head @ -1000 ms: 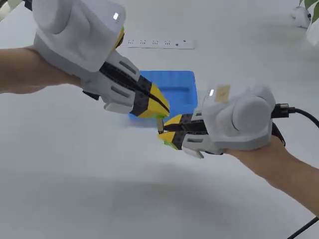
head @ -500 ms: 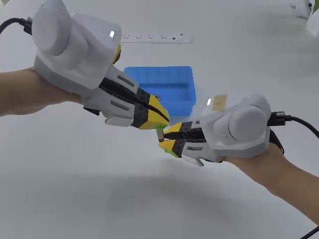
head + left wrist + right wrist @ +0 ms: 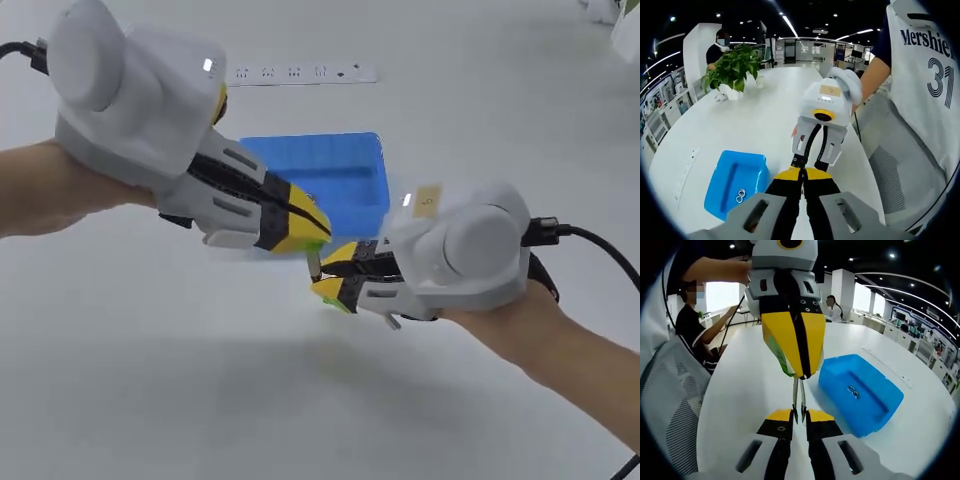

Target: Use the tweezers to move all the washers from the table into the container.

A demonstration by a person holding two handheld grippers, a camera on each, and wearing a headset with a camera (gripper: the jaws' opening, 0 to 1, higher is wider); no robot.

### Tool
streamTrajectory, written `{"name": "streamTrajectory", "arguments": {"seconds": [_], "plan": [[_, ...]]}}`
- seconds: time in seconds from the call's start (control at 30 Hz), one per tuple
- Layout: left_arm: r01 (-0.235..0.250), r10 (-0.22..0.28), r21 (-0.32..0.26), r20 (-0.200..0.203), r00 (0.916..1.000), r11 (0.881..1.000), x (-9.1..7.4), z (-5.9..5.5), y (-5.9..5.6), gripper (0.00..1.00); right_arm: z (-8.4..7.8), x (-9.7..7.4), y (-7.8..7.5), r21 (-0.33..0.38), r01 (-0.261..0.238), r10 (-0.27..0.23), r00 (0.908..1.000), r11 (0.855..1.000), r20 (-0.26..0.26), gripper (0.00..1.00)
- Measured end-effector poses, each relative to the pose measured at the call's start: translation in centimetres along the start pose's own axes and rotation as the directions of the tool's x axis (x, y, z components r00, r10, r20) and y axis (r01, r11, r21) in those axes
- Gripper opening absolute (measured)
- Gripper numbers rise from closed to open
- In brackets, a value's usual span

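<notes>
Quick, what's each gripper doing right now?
Left tongs: closed on the tweezers.
Right tongs: closed around the tweezers' tips.

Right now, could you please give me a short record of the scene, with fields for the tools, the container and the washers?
left hand-held gripper: jaws closed on one end of the tweezers
right hand-held gripper: faces the left one, jaws closed around the tweezers' other end
tweezers: thin metal pair, spanning the two grippers above the table
container: blue open tray, just beyond the grippers
washers: two, side by side inside the container
background: power strip, potted plant
</notes>
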State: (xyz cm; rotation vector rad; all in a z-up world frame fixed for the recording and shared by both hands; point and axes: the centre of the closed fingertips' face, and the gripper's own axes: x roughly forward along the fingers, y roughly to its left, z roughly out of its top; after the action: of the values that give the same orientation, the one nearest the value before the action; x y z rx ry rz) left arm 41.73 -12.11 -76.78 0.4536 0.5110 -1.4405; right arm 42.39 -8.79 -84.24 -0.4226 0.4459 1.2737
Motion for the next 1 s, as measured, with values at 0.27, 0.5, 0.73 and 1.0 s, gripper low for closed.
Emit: {"name": "streamTrajectory", "arguments": {"seconds": [0.27,0.5,0.73,1.0], "plan": [[-0.005,0.005,-0.004,-0.007,1.0000,1.000,0.4,-0.4,0.3,0.05,-0.4,0.5,-0.3,-0.003,0.005,-0.005,0.9999,1.000,-0.011,0.11],[-0.004,0.004,-0.006,-0.001,1.0000,1.000,1.1,0.0,0.4,0.05,-0.7,0.7,-0.7,0.014,0.007,-0.007,1.0000,1.000,-0.007,0.11],[-0.001,0.001,-0.020,0.008,1.0000,1.000,1.7,-0.2,0.9,0.05,-1.1,1.0,-1.1,0.023,0.010,-0.009,0.9998,1.000,-0.017,0.11],[0.009,-0.009,-0.030,0.020,0.9998,1.000,1.7,-0.5,1.2,0.05,-1.3,1.2,-1.1,0.031,0.008,-0.008,0.9998,0.999,-0.017,0.11]]}}
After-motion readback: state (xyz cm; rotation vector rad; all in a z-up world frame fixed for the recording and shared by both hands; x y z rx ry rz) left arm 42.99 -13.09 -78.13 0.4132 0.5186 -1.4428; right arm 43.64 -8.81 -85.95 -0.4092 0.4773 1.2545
